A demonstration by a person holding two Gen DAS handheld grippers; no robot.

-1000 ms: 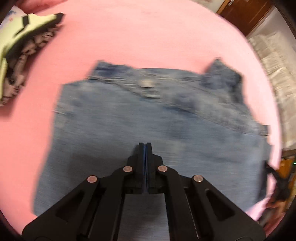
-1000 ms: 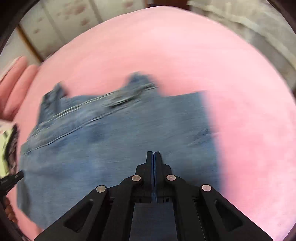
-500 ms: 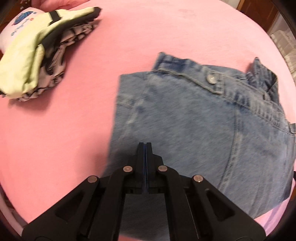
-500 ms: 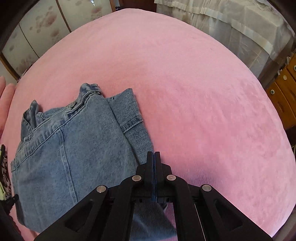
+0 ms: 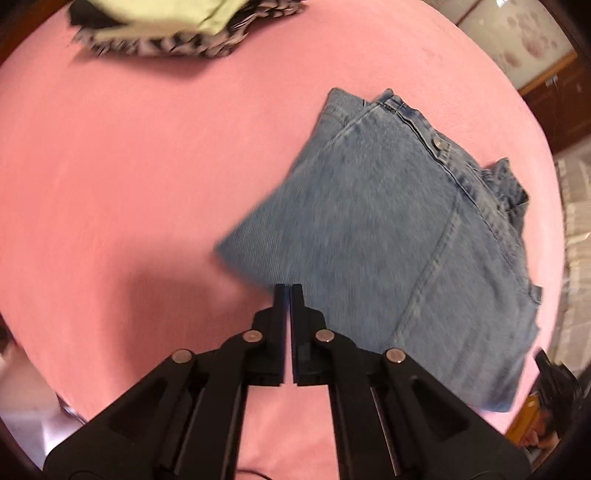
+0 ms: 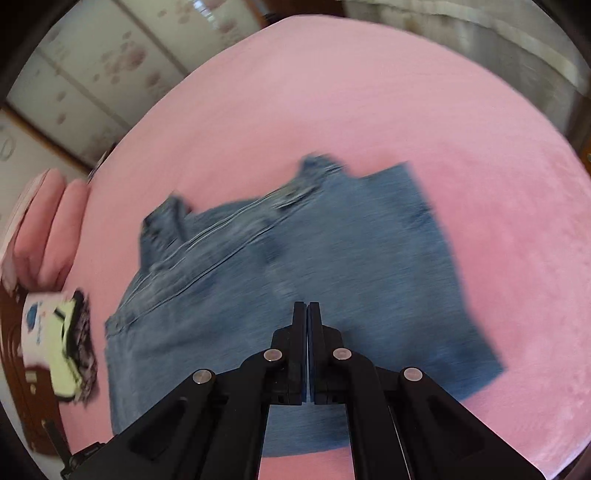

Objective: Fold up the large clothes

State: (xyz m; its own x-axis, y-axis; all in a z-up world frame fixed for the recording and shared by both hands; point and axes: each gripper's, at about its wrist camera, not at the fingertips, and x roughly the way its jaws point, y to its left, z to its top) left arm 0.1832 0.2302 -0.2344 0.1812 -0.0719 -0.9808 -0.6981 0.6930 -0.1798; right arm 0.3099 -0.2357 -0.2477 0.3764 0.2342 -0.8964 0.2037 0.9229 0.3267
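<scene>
Folded jeans (image 5: 402, 243) lying flat on the pink bed (image 5: 129, 166), set apart from the folded pile (image 5: 177, 29) near its edge; left gripper (image 5: 287, 291) and right gripper (image 6: 306, 310) — fingers closed, empty — held above, suggesting the fold is complete.

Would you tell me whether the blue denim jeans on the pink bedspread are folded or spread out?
Folded: the blue denim jeans lie as a compact rectangle on the pink bedspread, waistband along one edge, no legs trailing.
</scene>
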